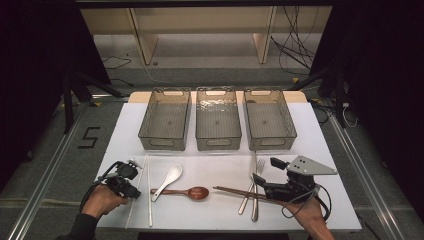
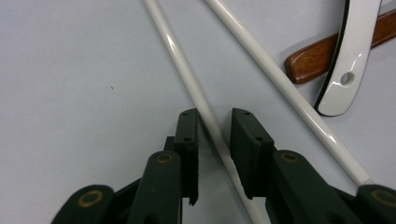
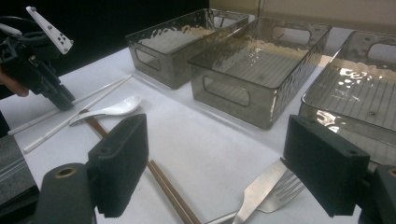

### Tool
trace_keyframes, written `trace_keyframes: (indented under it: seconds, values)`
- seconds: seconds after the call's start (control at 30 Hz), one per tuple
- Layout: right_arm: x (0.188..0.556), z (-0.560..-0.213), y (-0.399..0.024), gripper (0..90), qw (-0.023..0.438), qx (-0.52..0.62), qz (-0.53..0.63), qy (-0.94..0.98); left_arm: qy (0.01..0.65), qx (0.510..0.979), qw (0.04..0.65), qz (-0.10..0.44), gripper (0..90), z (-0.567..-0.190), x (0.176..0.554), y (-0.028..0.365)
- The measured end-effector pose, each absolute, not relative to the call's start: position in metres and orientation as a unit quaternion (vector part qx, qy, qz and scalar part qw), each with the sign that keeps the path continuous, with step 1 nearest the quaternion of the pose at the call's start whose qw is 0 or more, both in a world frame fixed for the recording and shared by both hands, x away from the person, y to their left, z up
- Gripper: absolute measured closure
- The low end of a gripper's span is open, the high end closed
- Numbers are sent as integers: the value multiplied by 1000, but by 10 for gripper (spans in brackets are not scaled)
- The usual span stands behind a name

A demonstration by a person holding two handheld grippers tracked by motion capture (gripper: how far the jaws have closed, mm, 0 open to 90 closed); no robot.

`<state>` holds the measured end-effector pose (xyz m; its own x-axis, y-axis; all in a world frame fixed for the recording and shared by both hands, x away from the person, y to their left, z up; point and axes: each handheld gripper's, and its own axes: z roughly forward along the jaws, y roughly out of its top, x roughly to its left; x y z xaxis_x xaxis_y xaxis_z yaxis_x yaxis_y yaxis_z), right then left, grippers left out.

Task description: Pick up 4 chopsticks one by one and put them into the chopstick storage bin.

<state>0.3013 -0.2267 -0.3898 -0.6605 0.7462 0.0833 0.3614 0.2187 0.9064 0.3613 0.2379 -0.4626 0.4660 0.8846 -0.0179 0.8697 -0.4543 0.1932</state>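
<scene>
Dark room around my rig, wooden shelving and loose cables at the back, grey floor with a metal rail on each side. White desk [image 1: 320,150] takes up the middle of the high view.

Three clear grey bins sit in a row along the far half: left bin [image 1: 165,120], middle bin [image 1: 218,119], right bin [image 1: 270,119], just beside each other, nothing that I can see inside them.

My right gripper [image 1: 262,171] is at the near right of the desk, grey three-cornered plate on top, cable looping by my right hand [image 1: 307,212]. Its fingers [image 3: 119,163] are spread wide with nothing between them, hovering over the brown chopsticks [image 1: 237,192] and near the metal fork [image 1: 254,177] and the metal utensil beside it [image 1: 255,207], probably a knife, blade partly seen in the right gripper view.

My left gripper [image 1: 135,194] is at the near left, held by my left hand [image 1: 102,200]. In the left gripper view its fingers [image 2: 189,140] are apart, one on each side of a white chopstick [image 2: 187,79], low at the desk; I see gaps, so not pinching it. The second white chopstick [image 2: 280,88] lies to the side, close by, the two angled toward each other.

Between the grippers: wooden spoon [image 1: 186,192] lying flat, bowl toward the right, and white ceramic spoon [image 1: 168,180] with its handle resting across the wooden spoon's handle.
</scene>
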Motion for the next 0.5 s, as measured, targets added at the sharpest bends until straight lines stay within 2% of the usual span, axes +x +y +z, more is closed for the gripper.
trace_keyframes:
  seconds: [0.5]
  values:
    - [302,-390,-226,232,189,365,505,759,536,839,94,34,838,-462,365,245]
